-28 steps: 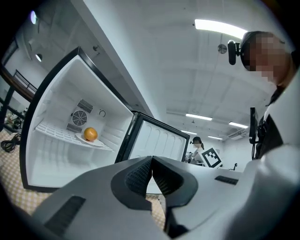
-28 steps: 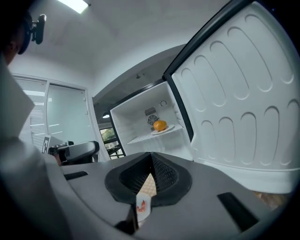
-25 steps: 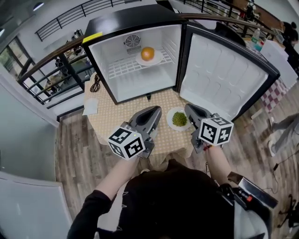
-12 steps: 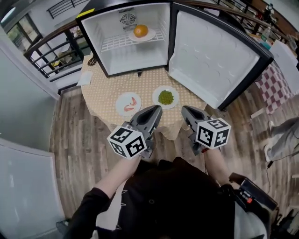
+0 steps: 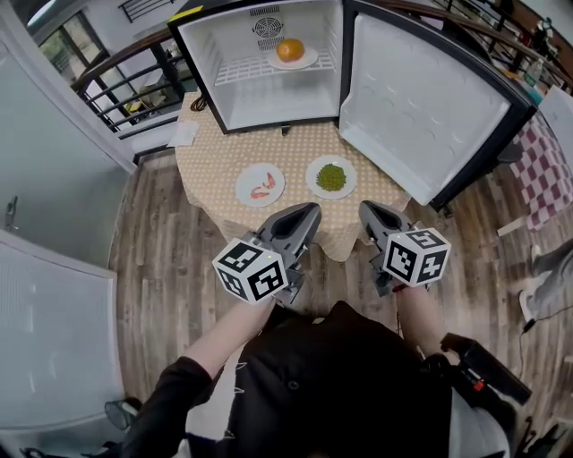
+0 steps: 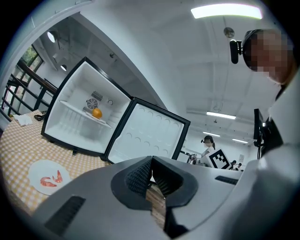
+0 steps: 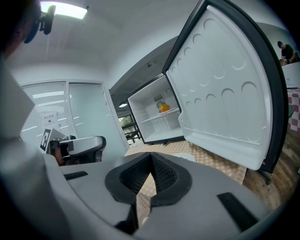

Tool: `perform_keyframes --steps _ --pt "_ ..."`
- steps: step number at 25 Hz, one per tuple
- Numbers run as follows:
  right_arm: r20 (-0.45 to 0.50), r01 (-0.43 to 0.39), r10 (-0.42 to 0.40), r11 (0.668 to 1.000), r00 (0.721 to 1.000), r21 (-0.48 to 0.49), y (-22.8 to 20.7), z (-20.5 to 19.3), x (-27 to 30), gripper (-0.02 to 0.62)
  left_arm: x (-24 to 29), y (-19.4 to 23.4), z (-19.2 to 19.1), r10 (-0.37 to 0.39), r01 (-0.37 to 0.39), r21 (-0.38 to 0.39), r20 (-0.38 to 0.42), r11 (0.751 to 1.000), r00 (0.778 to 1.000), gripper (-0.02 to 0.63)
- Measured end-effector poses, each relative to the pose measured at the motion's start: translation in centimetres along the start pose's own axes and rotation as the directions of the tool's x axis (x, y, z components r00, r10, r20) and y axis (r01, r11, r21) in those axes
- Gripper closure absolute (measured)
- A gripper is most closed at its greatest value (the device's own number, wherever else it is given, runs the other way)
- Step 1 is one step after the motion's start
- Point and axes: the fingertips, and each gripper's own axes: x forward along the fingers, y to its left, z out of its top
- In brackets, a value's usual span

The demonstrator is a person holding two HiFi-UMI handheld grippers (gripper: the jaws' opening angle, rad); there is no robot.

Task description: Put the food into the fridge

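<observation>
Stepping back from the open fridge (image 5: 211, 72) has bared the shrimp plate (image 5: 245, 191) and greens plate (image 5: 314, 167) waiting before it, left gripper (image 5: 307, 215) and right gripper (image 5: 369, 213) closed empty well short of it, only the orange (image 5: 289, 50) shelved inside.

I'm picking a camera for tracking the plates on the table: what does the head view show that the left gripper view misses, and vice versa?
Head view only: the plate of green food on the table. Left gripper view only: a ceiling light and a distant bystander. Both: the open fridge, the orange inside it, and the shrimp plate on the table.
</observation>
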Motion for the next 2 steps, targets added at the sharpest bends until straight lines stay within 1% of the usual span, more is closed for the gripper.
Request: perform_keyframes --steps 2 --pt "0.004 0.0 0.0 1.0 1.0 -0.003 -0.33 -0.85 -0.01 0.578 -0.1 -0.15 -0.75 -0.003 0.003 0.001 0.003 1.0 1.0 0.592"
